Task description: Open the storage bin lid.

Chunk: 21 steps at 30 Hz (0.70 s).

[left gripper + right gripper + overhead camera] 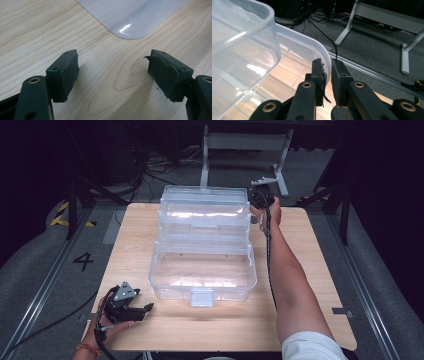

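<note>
Right tongs [327,75] on clear, rounded box rim [324,53]

A tiered box [202,245] stands mid-counter [310,285], its trays stepping back and up. The left gripper [142,310] lies before its front left corner. The right gripper [257,212] is at the box's back right rim.

A light wooden table [320,270] is standing on grey carpet. Beyond the table's far edge, a white metal frame [245,142] is resting on the floor, with black cables [150,167] lying tangled to its left. A painted "4" [83,261] is showing on the floor left of the table.
</note>
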Motion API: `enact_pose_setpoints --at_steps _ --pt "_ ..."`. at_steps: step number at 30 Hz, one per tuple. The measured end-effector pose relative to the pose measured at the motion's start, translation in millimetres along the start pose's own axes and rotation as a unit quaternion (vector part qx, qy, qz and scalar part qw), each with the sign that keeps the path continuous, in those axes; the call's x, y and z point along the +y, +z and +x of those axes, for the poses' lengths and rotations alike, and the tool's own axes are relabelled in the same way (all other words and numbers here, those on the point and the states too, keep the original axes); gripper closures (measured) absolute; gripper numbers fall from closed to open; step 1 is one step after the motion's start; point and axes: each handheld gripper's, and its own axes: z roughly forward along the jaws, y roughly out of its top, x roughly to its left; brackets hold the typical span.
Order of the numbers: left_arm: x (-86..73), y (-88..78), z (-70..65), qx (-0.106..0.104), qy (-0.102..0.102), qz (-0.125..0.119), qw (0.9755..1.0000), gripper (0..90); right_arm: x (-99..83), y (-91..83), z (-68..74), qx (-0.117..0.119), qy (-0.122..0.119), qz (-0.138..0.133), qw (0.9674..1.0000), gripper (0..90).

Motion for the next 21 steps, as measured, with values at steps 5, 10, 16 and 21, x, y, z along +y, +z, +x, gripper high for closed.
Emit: enact_pose_setpoints --at_steps 5,10,16,21 --pt "0.0 0.1 0.0 0.0 -0.001 0.0 1.0 25.2 0.8 -0.4 0.9 -0.003 -0.003 0.002 1.0 81.1" --pt "0.0 0.1 -0.1 -0.001 -0.001 -0.001 1.0 25.2 1.8 -3.4 1.4 -0.006 -0.009 0.002 0.9999 82.3" --pt "0.6 0.7 0.2 -0.002 -0.002 0.0 1.0 24.8 3.5 -13.5 2.0 -0.006 -0.019 -0.001 0.9998 82.2" --pt "0.6 0.6 0.1 -0.002 -0.002 0.0 1.0 24.8 2.6 -22.7 4.4 -0.002 -0.026 -0.007 0.9996 81.3"
